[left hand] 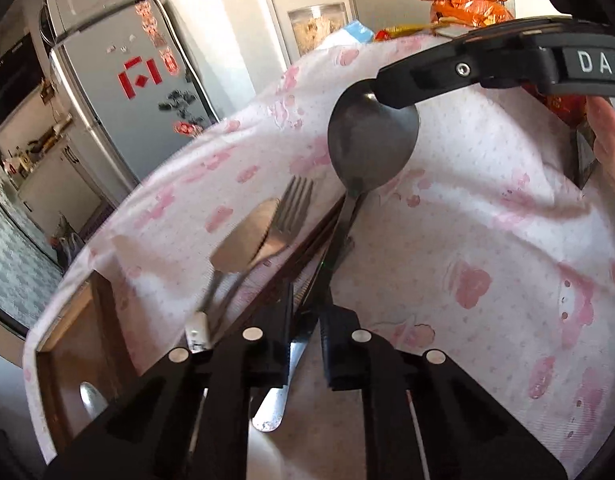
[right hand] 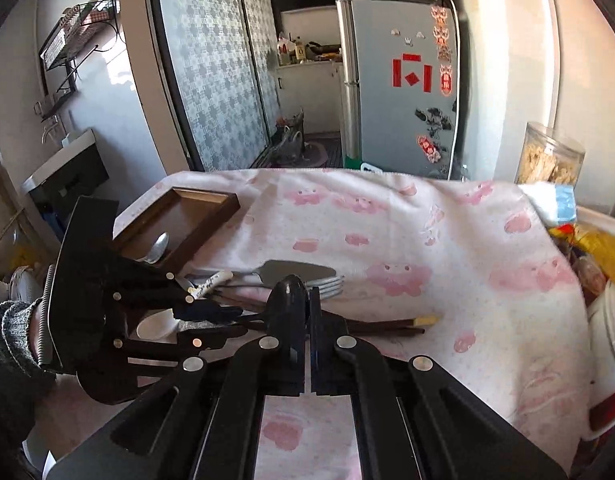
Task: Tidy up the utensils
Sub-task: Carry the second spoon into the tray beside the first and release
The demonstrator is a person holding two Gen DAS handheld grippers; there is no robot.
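In the right wrist view, far left, the left tongs [right hand: 211,314] reach in over the desk, w/ fingers narrow around the handle of the dark spoon [right hand: 289,292]. Behind them the brown wooden tray [right hand: 211,204] sits on the pink-patterned cloth [right hand: 427,240], w/ a silver spoon [right hand: 157,248] lying inside. Just right of the tray, a cake server [right hand: 291,270] lies over a fork [right hand: 327,284], both on the cloth. Brown chopsticks [right hand: 387,326] lie nearer, pointing right.

At centre the right tongs [right hand: 307,308] are nearly closed, pinching the dark spoon's bowl on edge.

In the left wrist view, the left tongs [left hand: 305,320] grip the dark spoon [left hand: 371,136] by its handle, and the right tongs [left hand: 395,92] hold the bowl rim from the right side. So the spoon is lifted above the cloth [left hand: 467,220], held at both ends. A table knife [left hand: 275,400] lies under the left tongs.
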